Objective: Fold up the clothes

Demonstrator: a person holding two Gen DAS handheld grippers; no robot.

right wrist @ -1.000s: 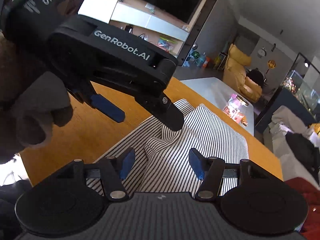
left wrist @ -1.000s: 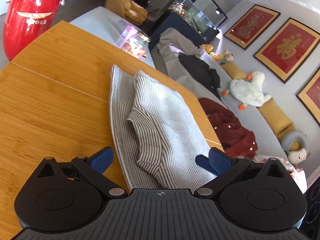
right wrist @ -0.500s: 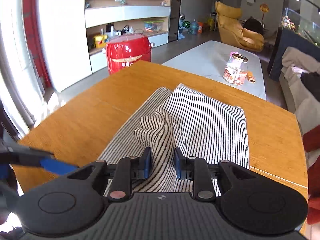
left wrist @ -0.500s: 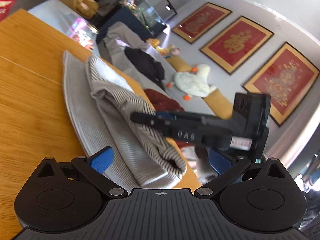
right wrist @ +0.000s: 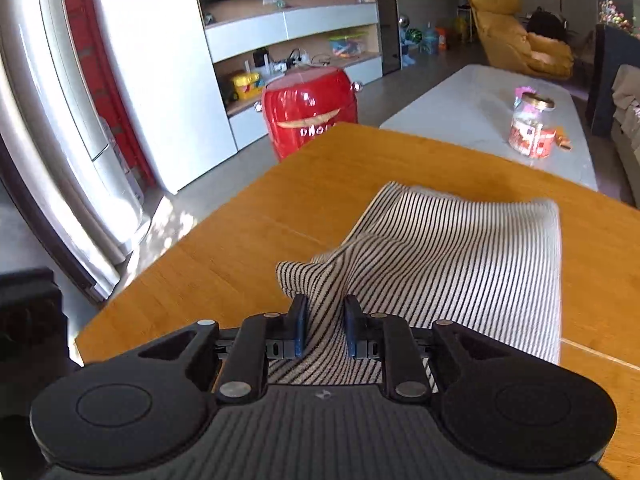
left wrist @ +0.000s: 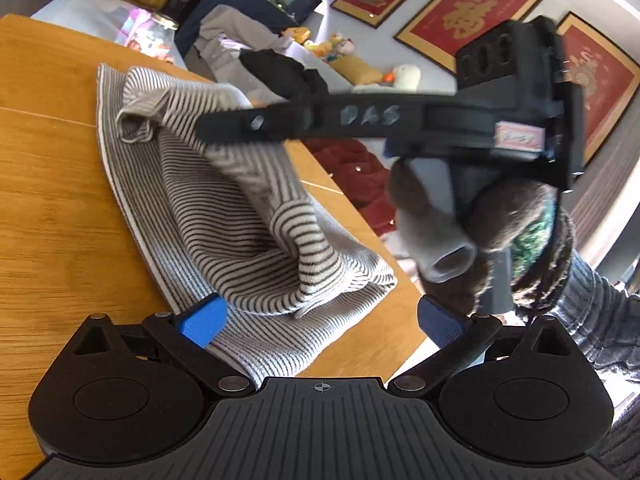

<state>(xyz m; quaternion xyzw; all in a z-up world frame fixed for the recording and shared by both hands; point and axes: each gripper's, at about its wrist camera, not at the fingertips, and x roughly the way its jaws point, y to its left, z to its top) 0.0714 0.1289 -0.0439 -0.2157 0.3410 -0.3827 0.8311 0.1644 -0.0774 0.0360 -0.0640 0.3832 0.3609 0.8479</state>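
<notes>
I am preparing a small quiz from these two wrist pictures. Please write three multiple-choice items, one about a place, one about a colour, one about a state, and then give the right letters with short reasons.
1. Where does the striped garment lie?
A. on the wooden table
B. on the sofa
C. on the floor

2. What colour is the glossy round container behind the table?
A. green
B. red
C. white

3. How do the right tongs stand?
A. wide open over bare wood
B. shut on a fold of the garment
C. shut on a jar

Answers:
1 A: the striped garment spreads over the wooden table.
2 B: the glossy container is plainly red.
3 B: the right tongs pinch a raised fold of the cloth between their blue pads, while the left tongs stand open, holding nothing.
</notes>
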